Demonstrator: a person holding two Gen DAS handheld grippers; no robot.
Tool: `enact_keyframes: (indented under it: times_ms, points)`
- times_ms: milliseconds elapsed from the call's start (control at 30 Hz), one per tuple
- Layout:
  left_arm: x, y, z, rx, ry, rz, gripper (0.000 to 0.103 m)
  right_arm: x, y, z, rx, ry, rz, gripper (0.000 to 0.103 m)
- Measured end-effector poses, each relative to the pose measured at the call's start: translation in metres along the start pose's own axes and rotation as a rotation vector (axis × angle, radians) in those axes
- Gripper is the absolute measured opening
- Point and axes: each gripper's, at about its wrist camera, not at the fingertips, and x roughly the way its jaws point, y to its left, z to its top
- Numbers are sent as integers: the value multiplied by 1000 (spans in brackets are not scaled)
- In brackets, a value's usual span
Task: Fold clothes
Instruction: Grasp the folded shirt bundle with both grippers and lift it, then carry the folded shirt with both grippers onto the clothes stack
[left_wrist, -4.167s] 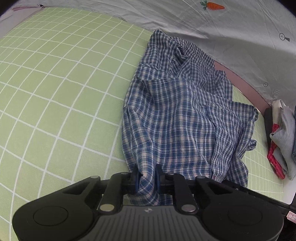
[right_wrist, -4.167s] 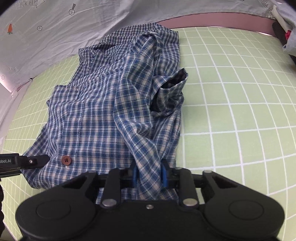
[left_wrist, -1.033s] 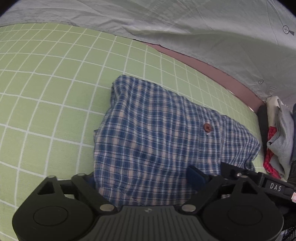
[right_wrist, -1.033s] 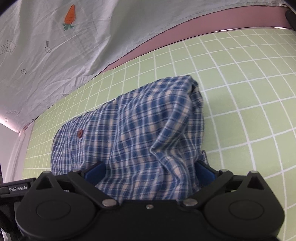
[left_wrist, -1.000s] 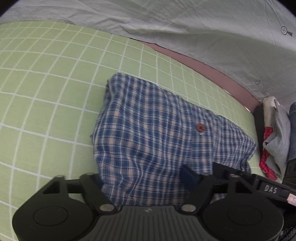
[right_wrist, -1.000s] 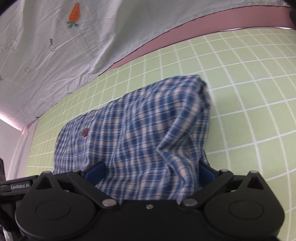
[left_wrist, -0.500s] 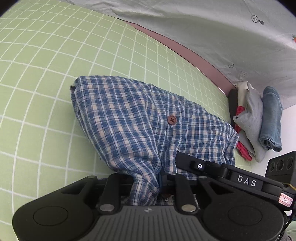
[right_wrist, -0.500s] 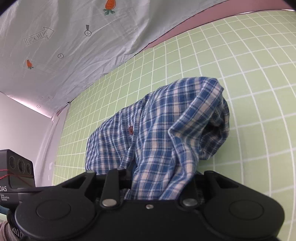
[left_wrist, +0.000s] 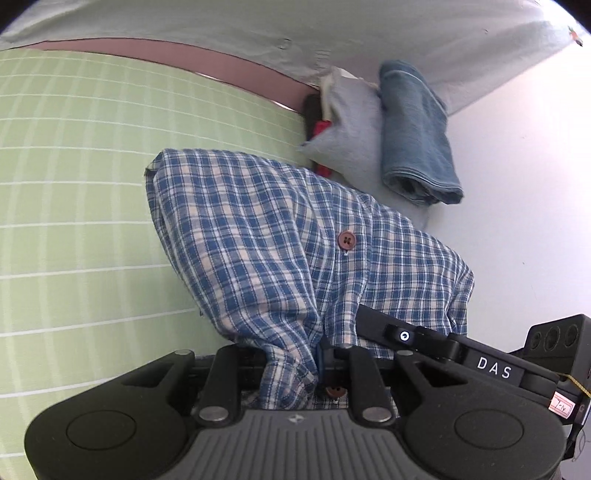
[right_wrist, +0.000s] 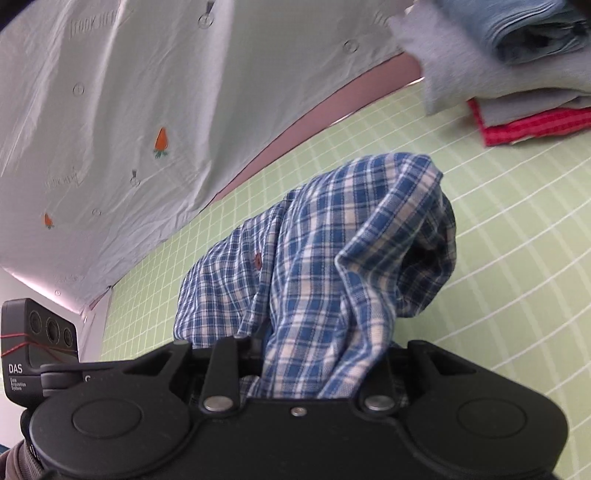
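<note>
Both tools pinch the folded shirt, clear of the desk.

Left tool (left_wrist: 291, 369) and right tool (right_wrist: 314, 365) each clamp bunched cloth, so the shirt (left_wrist: 266, 236) hangs as one bundle above the green mat (left_wrist: 74, 221), probably bound for the pile (left_wrist: 388, 125) nearby.

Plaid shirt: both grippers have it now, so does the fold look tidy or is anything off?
Slightly off. The plaid shirt hangs bunched between the left gripper and right gripper, and one end gapes open instead of lying flat. The folded stack looks neat.
</note>
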Motion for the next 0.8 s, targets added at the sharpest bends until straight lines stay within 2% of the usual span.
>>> enact_keyframes:
  times_ms: [133, 267, 400, 500, 533, 600, 633, 667, 700, 733, 800]
  points:
    - [67, -83, 20, 53, -43, -73, 22, -49, -70, 41, -9, -76, -28, 29]
    - [110, -169, 51, 107, -145, -106, 22, -99, -139, 109, -43, -139, -2, 29]
    - [124, -232, 102, 131, -261, -110, 22, -131, -174, 194, -131, -190, 52, 29]
    - [126, -263, 149, 179, -360, -92, 23, -140, -182, 259, -189, -244, 122, 29]
    - [128, -270, 167, 203, -394, -69, 24, -139, -183, 280, -212, -263, 146, 30]
    - [140, -272, 199, 222, -452, 36, 34, -131, -189, 324, -245, -297, 180, 35]
    - [149, -269, 214, 220, -479, 106, 39, -121, -193, 342, -250, -317, 171, 48]
    - [160, -264, 226, 214, -498, 178, 46, -108, -199, 358, -254, -347, 127, 68]
    - [171, -257, 236, 214, -502, 246, 46, -92, -204, 370, -262, -382, 47, 74]
    - [185, -249, 246, 219, -487, 309, 47, -77, -209, 381, -271, -417, -41, 77]
    - [203, -234, 258, 221, -473, 349, 51, -52, -213, 392, -304, -495, -232, 76]
